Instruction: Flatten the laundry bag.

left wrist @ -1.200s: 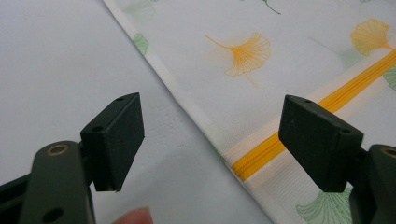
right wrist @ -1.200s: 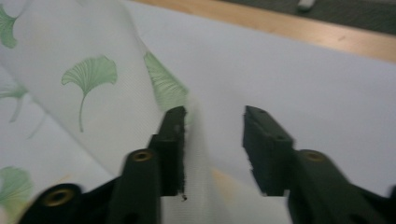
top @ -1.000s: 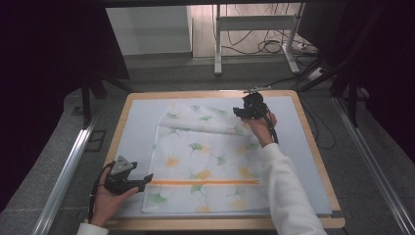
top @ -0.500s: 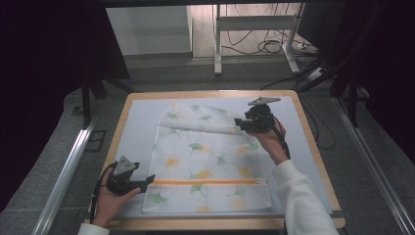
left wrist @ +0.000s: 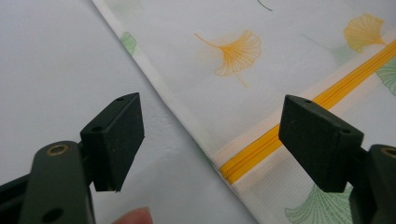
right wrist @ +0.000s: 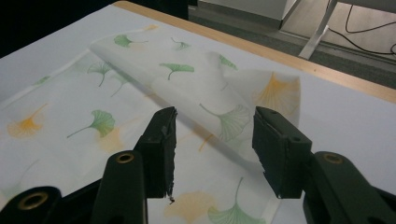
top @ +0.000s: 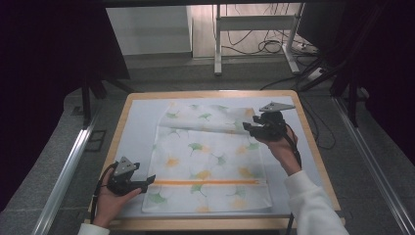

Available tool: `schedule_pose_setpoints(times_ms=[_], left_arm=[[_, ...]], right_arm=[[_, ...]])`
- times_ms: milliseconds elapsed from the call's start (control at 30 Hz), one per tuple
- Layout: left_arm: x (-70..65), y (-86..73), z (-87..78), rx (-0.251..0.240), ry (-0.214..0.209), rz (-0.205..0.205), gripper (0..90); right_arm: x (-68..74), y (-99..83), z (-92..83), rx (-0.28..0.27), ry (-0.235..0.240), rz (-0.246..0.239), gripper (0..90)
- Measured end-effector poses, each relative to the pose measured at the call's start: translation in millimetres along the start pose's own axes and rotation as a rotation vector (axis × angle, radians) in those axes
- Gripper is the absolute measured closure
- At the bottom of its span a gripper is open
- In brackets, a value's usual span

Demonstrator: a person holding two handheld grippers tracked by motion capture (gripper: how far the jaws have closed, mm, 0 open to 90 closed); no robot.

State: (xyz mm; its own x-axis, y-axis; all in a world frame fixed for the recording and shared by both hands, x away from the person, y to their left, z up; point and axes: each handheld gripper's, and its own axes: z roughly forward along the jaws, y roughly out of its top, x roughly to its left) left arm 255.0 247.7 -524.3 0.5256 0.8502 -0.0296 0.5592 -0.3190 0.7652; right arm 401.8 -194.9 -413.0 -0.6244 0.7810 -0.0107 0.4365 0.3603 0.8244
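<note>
Cloth: a white cloth [top: 210, 156] printed with green and orange ginkgo leaves lies spread on the table [top: 139, 117], in its middle and toward the near edge.
Fold: the far strip of the cloth is turned over onto the rest, with a crease running across it.
Zip: an orange zip [top: 205, 182] runs across the cloth near its near edge.
High view: gives the whole cloth, both hands and the wooden rim of the table; beyond it are a metal stand [top: 254, 29] and cables on the floor.
Left view: gives the cloth's left edge close up, the zip's end [left wrist: 280, 135] by that edge, and a fingertip at the bottom of the picture.
Right view: gives the folded strip [right wrist: 196, 79] raised and rumpled, with its free corner lying on the bare table top.
Left tongs: the left tongs [top: 147, 182] lie low at the cloth's near left edge, pointing at the zip's end; jaws wide apart, nothing between them.
Right tongs: the right tongs [top: 248, 128] hang above the cloth's far right part, pointing left; jaws apart after just closing a little, empty, cloth below them.
Left hand: the left hand [top: 110, 203] rests low at the table's near left corner.
Right hand: the right hand [top: 279, 144] is raised, forearm in a white sleeve reaching in from the lower right.
</note>
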Motion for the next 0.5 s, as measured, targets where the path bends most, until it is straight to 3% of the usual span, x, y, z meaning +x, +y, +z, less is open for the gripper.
schedule_pose_setpoints(times_ms=[167,300,500], left_arm=[[-0.4,-0.3,1.5,0.003,-0.004,-0.004,22.1],[-1.2,-0.4,2.3,0.006,-0.013,-0.01,21.9],[-2.8,0.0,3.4,0.011,-0.027,-0.018,22.0]], right_arm=[[7.8,-16.3,-1.0,0.024,0.022,-0.005,51.1],[16.1,-35.5,-2.4,0.052,0.075,-0.01,53.3],[26.3,-67.2,-1.9,0.137,0.14,-0.032,65.5]])
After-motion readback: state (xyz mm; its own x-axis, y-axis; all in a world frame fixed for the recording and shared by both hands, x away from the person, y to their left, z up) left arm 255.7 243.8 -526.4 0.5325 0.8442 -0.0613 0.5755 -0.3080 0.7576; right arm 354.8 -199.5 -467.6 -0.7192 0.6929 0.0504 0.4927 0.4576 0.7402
